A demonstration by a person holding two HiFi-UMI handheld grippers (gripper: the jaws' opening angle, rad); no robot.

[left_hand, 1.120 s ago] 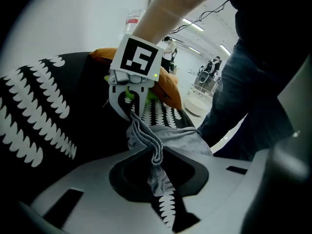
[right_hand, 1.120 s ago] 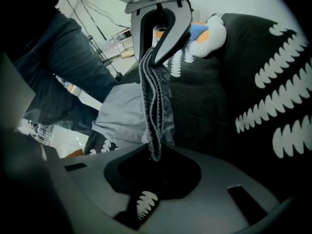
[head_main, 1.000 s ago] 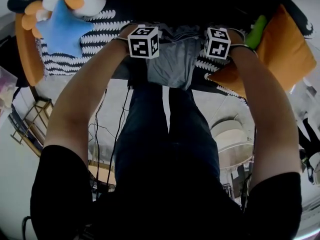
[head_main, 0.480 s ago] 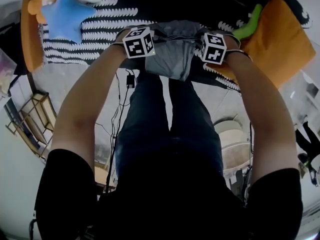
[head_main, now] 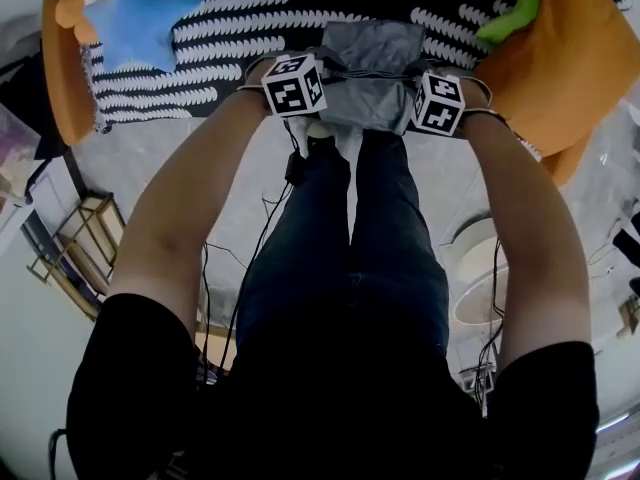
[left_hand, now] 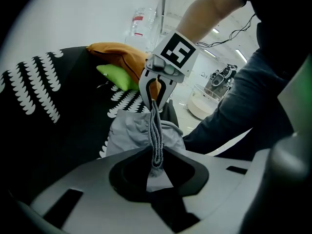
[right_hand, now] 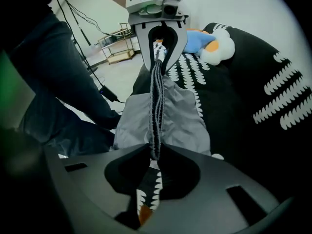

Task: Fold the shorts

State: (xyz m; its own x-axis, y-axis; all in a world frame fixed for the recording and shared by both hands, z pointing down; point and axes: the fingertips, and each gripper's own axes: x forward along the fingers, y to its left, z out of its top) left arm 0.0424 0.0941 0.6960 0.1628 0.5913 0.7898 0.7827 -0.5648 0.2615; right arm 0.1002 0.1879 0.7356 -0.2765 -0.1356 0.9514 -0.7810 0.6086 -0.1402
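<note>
Grey shorts: left gripper, right gripper

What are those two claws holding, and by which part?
The grey shorts: the left gripper and right gripper each pinch the ribbed waistband, stretched between them.

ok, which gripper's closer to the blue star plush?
Left. The left gripper grips the shorts at the end toward the blue star plush; the right gripper grips the far end, nearer the green toy.
</note>
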